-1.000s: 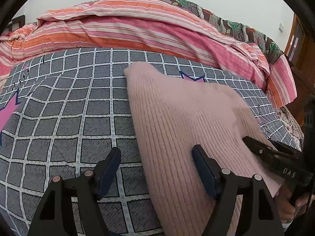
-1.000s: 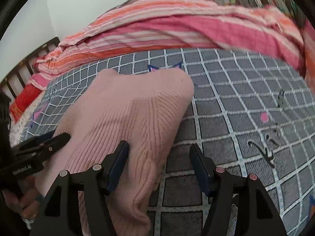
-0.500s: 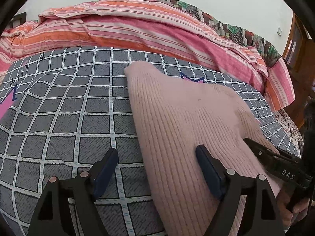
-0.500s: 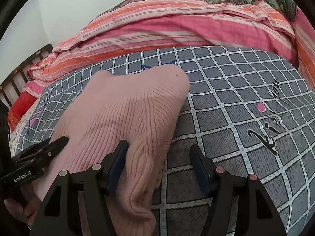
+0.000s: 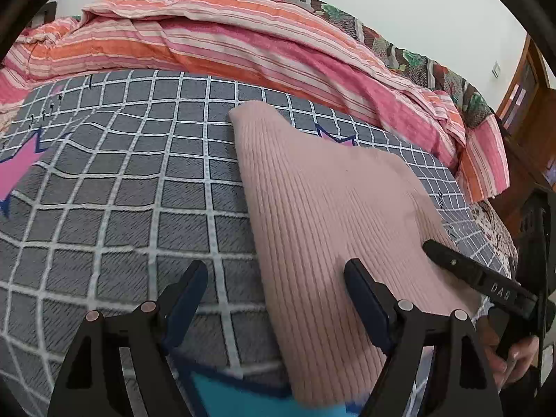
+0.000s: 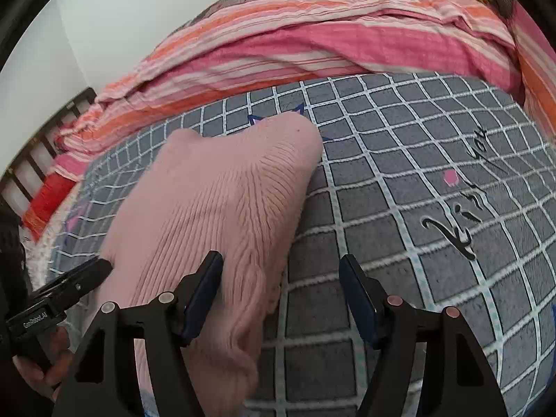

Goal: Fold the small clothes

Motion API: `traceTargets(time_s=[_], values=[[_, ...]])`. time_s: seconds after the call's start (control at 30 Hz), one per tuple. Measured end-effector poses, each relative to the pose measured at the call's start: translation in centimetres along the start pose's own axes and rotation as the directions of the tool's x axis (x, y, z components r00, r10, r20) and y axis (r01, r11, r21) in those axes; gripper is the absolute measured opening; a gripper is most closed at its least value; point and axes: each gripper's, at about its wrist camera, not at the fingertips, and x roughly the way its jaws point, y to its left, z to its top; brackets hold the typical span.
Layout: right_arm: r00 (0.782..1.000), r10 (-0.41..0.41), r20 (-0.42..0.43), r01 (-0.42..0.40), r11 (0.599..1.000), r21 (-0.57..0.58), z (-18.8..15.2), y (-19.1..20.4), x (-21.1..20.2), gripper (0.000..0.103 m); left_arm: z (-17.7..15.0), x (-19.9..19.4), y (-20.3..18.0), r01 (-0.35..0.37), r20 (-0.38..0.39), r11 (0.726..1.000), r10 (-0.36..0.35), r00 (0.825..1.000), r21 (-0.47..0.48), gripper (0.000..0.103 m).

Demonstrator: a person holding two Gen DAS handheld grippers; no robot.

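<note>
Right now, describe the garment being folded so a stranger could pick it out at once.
Start at the bed's grey checked sheet, in front of the heaped pink and orange striped quilt. The pink ribbed knit lies flat in the middle of it. It is the only plain, unpatterned fabric there.

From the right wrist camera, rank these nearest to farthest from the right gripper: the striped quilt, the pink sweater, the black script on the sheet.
From the right gripper:
1. Pink sweater, at its left finger.
2. Black script, to the right on the checked sheet.
3. Striped quilt, bunched along the far side.
</note>
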Motion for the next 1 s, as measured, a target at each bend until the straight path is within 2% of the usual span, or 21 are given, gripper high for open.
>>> traceTargets(time_s=[0.2,0.37,0.53,0.73,0.9,0.97,1.0], values=[[1.0,0.024,0.003,-0.025,0.996,0.085,-0.8,-1.8,-2.2,0.067,-1.3,-1.4,-0.8,-0.017,-0.032,1.0,0.018,0.999,0.024,0.079],[0.997,-0.078,-0.002,0.078,0.995,0.056,-2.2,-1.1,-4.4,0.065,-1.8,-3.6,-1.9,-0.052,-0.03,0.998,0.054,0.998,0.046,0.076],[0.988,-0.143,0.05,0.14,0.988,0.059,-3.3,-1.1,-8.7,0.065,-1.6,-6.9,-2.6,-0.059,-0.003,0.997,0.059,0.998,0.042,0.076],[0.966,-0.222,0.135,0.221,0.975,0.019,-3.0,1.7,-15.2,0.065,-0.9,-11.4,-5.1,-0.106,0.046,0.992,0.103,0.994,0.064,0.078],[0.964,-0.211,0.163,0.218,0.976,-0.023,-3.0,4.4,-19.0,0.066,-1.1,-14.7,-7.5,-0.186,0.084,0.977,0.178,0.98,0.101,0.081],[0.962,-0.215,0.17,0.223,0.974,-0.032,-3.3,5.2,-20.0,0.073,-1.2,-15.8,-8.1,-0.188,0.087,0.977,0.18,0.98,0.104,0.083],[0.961,-0.216,0.171,0.225,0.974,-0.036,-3.4,5.5,-20.3,0.085,-1.3,-16.4,-8.3,-0.19,0.085,0.976,0.182,0.98,0.102,0.083]])
